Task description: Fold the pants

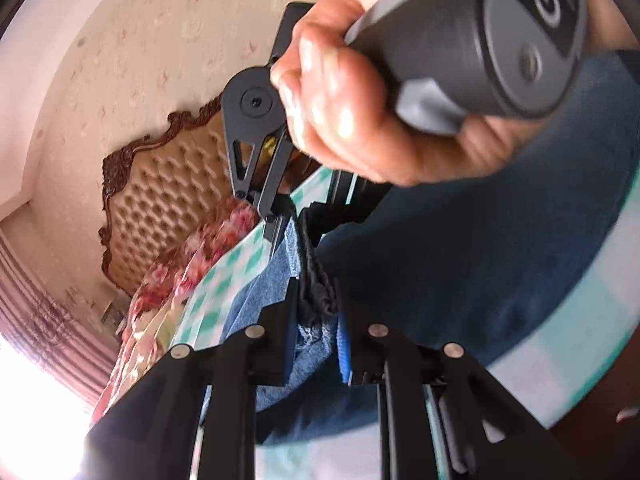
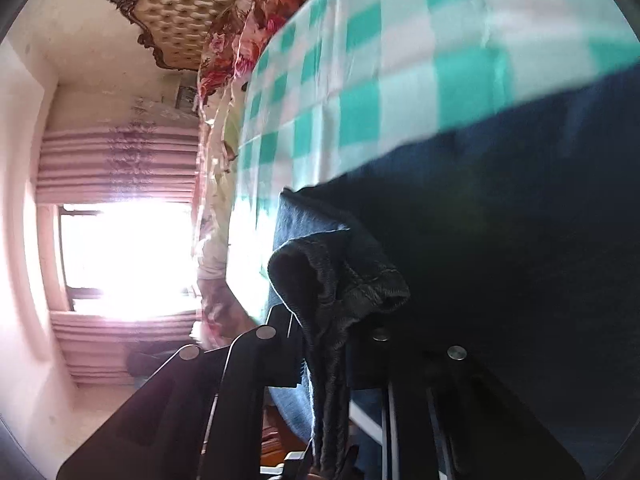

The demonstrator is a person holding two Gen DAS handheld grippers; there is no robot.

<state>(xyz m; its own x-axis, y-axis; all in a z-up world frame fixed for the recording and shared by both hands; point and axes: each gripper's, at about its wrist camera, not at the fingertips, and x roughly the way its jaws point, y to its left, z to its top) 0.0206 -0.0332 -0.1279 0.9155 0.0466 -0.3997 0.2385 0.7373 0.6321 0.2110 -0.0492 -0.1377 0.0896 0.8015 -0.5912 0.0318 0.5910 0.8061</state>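
Above the green-and-white checked bedsheet (image 2: pixel 360 92), the dark blue denim pants (image 1: pixel 460 264) are lifted at one edge, apparently for folding. The left gripper (image 1: pixel 316 312) and right gripper (image 2: pixel 326 332) are each clamped on the fabric. The garment's full outline is cut off and blurred.

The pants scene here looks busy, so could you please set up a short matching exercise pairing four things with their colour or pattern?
Things:
1. pants
2. bed cover
3. headboard
4. curtain

Descriptions:
A. tan, button-tufted, dark carved frame
B. pink, striped
C. dark blue denim, lighter inside
D. green and white checks

Pairs: 1-C, 2-D, 3-A, 4-B
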